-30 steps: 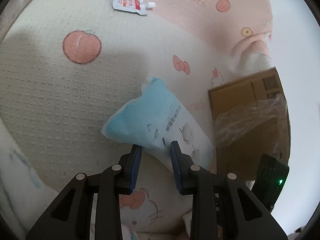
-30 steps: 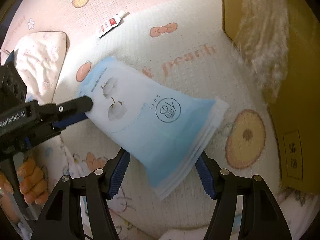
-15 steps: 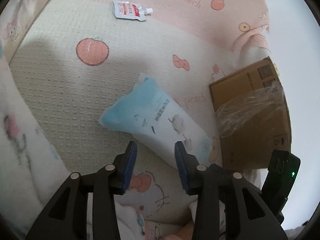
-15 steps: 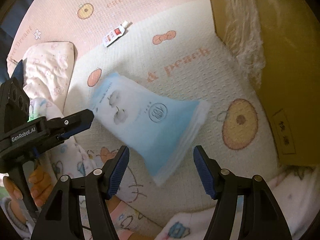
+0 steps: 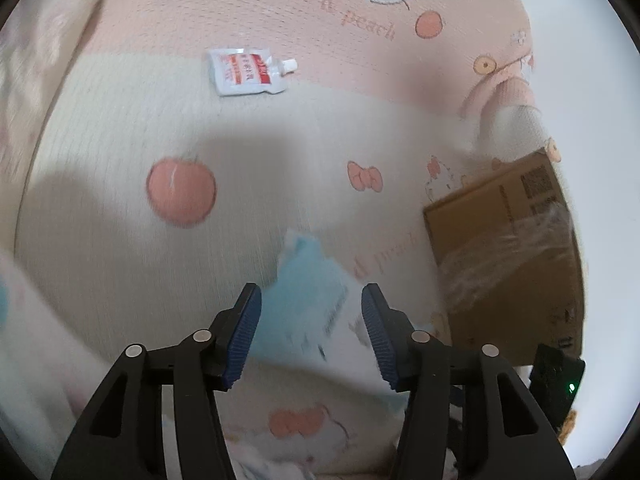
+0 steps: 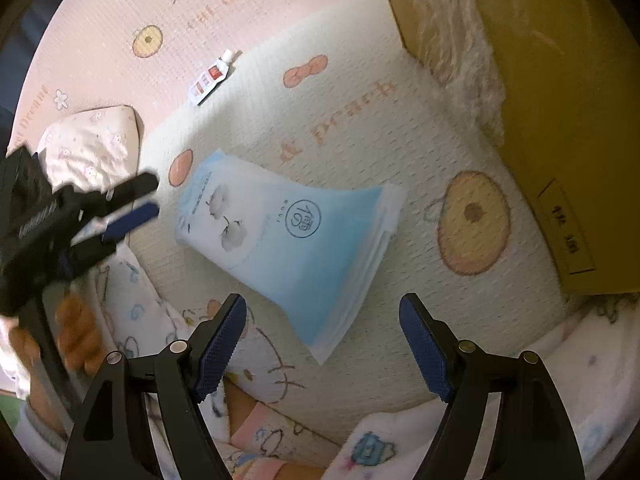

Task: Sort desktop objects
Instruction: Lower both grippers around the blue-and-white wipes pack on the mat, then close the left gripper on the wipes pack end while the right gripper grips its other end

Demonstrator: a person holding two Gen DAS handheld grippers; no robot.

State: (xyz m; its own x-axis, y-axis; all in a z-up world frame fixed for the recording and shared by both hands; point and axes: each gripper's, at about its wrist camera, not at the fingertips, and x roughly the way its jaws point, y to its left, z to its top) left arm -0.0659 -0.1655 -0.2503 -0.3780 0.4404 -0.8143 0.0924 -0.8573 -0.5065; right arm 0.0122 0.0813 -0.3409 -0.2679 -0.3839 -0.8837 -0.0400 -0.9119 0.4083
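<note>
A blue and white soft pack of cotton pads (image 6: 288, 236) lies flat on the patterned mat, free of both grippers. In the left wrist view the pack (image 5: 312, 300) is blurred, just beyond my open left gripper (image 5: 311, 332). My right gripper (image 6: 322, 344) is open and empty, above the pack's near end. The left gripper (image 6: 132, 204) also shows in the right wrist view, open, beside the pack's far left corner. A small white and red spout pouch (image 5: 246, 72) lies further back on the mat and also shows in the right wrist view (image 6: 210, 78).
A brown cardboard box (image 5: 508, 256) with clear plastic film over it stands at the right; it fills the upper right of the right wrist view (image 6: 560, 120). A folded white patterned cloth (image 6: 92, 148) lies at the left. The person's patterned sleeves lie along the near edge.
My left gripper has opened, let go of the blue pack and pulled back and up. The pack now rests on the mat. My right gripper has risen away from it, still open.
</note>
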